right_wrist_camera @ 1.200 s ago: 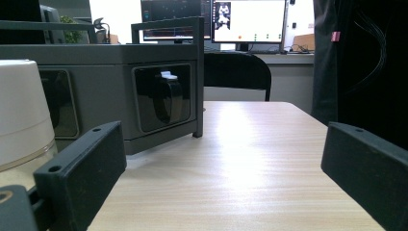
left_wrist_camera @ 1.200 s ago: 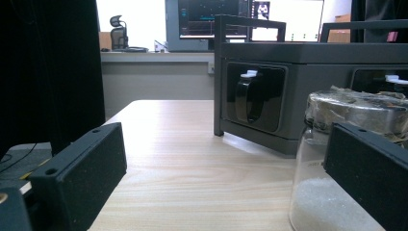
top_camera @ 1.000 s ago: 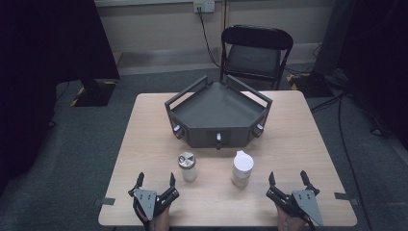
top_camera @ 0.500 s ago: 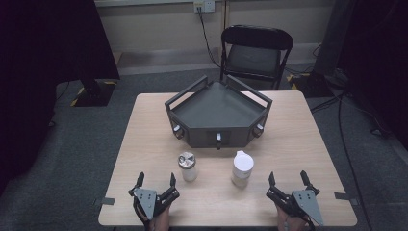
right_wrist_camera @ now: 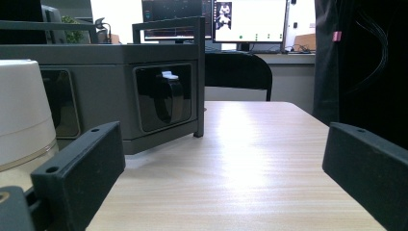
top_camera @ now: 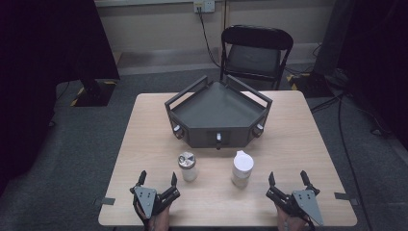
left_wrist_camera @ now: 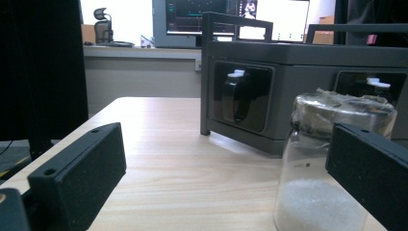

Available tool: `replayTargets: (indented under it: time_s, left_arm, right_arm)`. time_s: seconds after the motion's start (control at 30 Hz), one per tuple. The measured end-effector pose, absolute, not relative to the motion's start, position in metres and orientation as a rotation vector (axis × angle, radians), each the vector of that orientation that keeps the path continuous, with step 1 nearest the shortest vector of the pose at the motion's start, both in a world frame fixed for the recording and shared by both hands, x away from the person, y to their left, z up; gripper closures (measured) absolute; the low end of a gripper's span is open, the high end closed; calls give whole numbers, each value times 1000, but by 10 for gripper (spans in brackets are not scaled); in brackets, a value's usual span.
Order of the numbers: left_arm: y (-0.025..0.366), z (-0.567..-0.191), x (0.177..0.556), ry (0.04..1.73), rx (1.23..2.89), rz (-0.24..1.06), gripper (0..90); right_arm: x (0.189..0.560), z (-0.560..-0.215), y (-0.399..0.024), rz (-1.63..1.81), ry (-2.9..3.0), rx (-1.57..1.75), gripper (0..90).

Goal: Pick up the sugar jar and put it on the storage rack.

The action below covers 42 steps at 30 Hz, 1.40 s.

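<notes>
The clear glass jar with the silver metal cap (top_camera: 187,166) is standing upright on the light wooden table (top_camera: 144,134), just ahead of your left gripper (top_camera: 158,179) and a little toward its inner side. In the left gripper view the same jar (left_wrist_camera: 332,178) is sitting off to the right, partly behind the right-hand jaw, with white grains filling its lower part. So the jar is not lying centred between the jaws; you are looking at a short forward reach with a slight shift toward the table's middle.

The white-capped plastic bottle (top_camera: 242,169) is standing upright too, near your right gripper (top_camera: 288,179), ahead of it and toward its inner side. In the right gripper view that bottle (right_wrist_camera: 21,115) is showing at the far left edge, beyond the left jaw.

Both grippers are resting at the near edge of the table with their jaws spread wide and nothing between them. Each container's long axis is running vertically, so a level approach with the jaws to either side of the body looks suitable.

The dark grey angular tray with rail handles (top_camera: 219,115) is sitting behind both containers, well apart from your grippers. The left gripper is the nearer one to the jar, the right to the bottle.
</notes>
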<state>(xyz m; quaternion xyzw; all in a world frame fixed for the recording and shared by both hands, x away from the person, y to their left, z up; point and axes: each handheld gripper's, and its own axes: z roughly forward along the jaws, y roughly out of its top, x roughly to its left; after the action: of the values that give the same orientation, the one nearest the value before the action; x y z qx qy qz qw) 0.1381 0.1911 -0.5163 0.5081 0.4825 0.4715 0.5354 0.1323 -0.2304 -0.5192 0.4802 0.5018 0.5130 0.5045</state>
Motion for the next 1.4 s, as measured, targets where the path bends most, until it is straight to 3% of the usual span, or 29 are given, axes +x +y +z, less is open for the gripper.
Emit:
replayTargets:
  time_s: [1.4]
  left_arm:
    - [192, -489, 152, 1041, 1243, 1026, 0]
  right_arm:
    - [132, -519, -228, 1229, 1203, 1165, 0]
